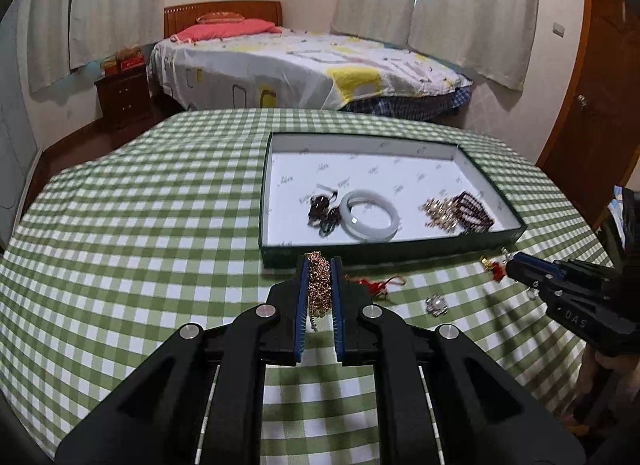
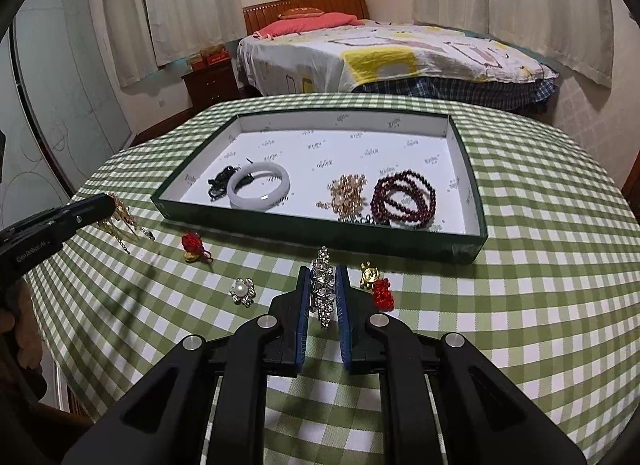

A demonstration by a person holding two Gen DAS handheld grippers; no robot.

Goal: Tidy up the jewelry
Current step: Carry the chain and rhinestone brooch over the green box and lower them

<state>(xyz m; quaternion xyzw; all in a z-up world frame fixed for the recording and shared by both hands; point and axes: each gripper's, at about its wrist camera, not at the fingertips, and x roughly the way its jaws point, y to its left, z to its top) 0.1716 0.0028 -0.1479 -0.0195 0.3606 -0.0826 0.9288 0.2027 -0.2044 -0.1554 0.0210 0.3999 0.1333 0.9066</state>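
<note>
The left tongs (image 1: 320, 279) gripped a gold chain (image 1: 319, 285). The right tongs (image 2: 324, 285) gripped a crystal bracelet (image 2: 323, 289). The tray (image 1: 360, 255) lay just ahead of both.

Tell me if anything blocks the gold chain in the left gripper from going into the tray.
Only the tray's near wall, which must be cleared. The left gripper holds the gold chain just before it; the white bangle lies beyond.
</note>
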